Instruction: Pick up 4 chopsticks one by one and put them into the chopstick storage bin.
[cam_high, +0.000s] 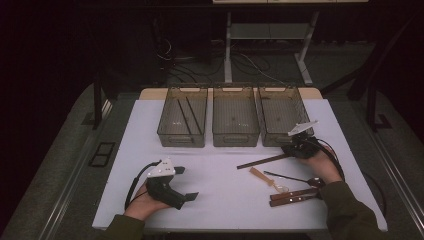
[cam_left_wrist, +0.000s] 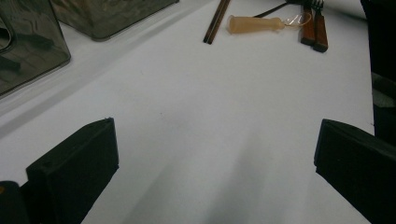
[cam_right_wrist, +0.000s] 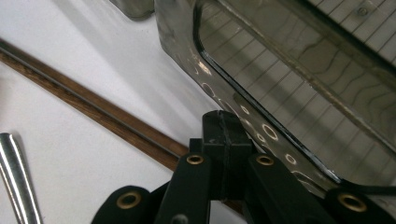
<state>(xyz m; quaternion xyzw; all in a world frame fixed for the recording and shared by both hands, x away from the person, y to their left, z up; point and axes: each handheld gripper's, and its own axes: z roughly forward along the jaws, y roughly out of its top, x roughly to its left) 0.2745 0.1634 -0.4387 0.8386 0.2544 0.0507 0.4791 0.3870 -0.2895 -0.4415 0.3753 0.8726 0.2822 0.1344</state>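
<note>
White table (cam_high: 220, 165) in a dark room, cables on the floor at the top of the frame. Three smoky clear bins (cam_high: 235, 116) in a row at centre. Right gripper (cam_high: 298, 146), right of centre, just before the right-hand bin; its jaws are pressed together, seemingly clamped on the end of the brown chopsticks (cam_high: 262, 161), though the contact is hidden. Hand low, wrist flat on the table. Left gripper (cam_high: 186, 183) at lower left, lying on its side in the hand, jaws wide apart over bare table. Wooden-handled cutlery (cam_high: 292, 196) lies at lower right.
</note>
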